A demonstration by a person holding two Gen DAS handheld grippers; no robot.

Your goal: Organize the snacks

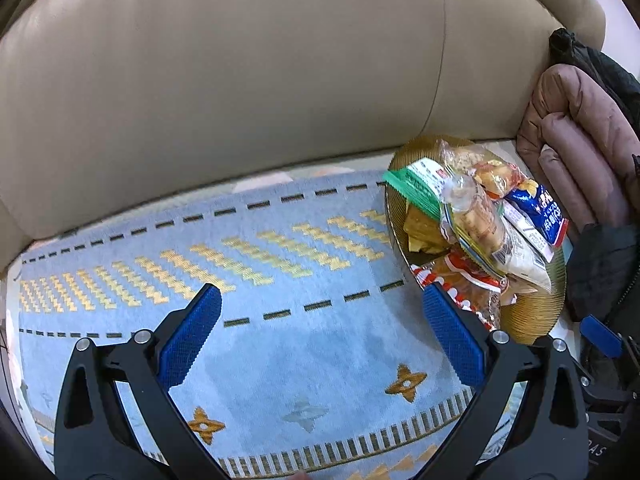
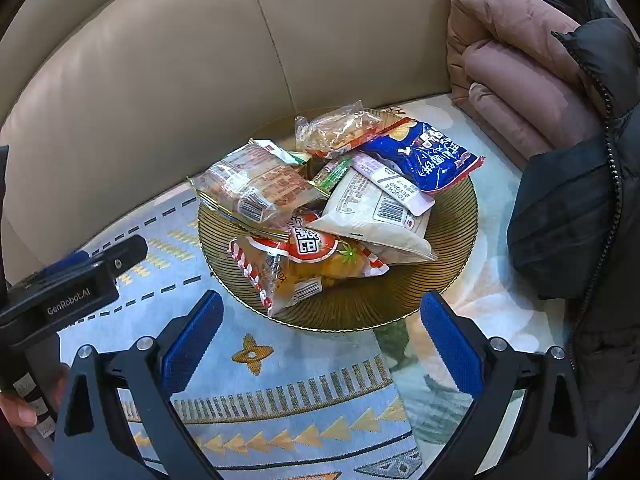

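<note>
A round gold ribbed plate (image 2: 452, 236) holds a heap of snack packets. On it lie a blue chip bag (image 2: 428, 152), a white packet with a barcode (image 2: 372, 212), a clear cracker pack (image 2: 260, 184) and a red-and-orange packet (image 2: 304, 268). The same plate (image 1: 532, 312) appears at the right of the left wrist view, with the red packet (image 1: 468, 280) at its near edge. My right gripper (image 2: 322, 316) is open, just short of the plate's near rim. My left gripper (image 1: 322, 312) is open over the blue rug, its right finger close to the plate.
A blue patterned rug (image 1: 280, 340) covers the seat of a beige leather sofa (image 1: 240, 80). A pink puffer jacket (image 2: 516, 60) and a black coat (image 2: 580, 208) are piled at the right. A hand (image 2: 20, 412) holds the left gripper's body (image 2: 72, 296) at the lower left.
</note>
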